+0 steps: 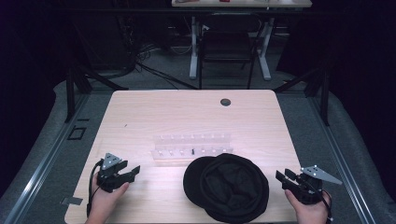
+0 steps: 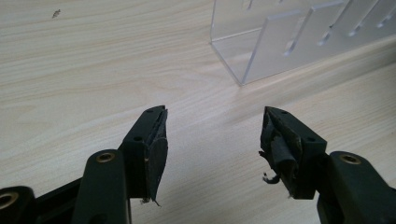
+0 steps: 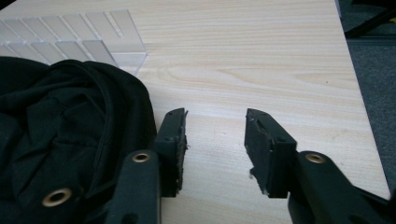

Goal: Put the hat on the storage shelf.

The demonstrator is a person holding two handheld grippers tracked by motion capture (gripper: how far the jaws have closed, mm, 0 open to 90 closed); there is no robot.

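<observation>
A pale wood-grain bench [image 1: 140, 116] carries two items under dim light.
A clear acrylic slotted rack [image 1: 191, 145] sits near the middle; a crumpled black fabric piece [image 1: 226, 186] lies just in front of it, at the near edge; a dark round grommet [image 1: 225, 101] marks the far side.

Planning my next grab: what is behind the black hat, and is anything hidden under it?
Behind the black hat stands a clear acrylic rack, its near edge touching or just overlapped by the hat. One small dark item sits in the rack. Whatever lies under the hat is covered by fabric.
</observation>
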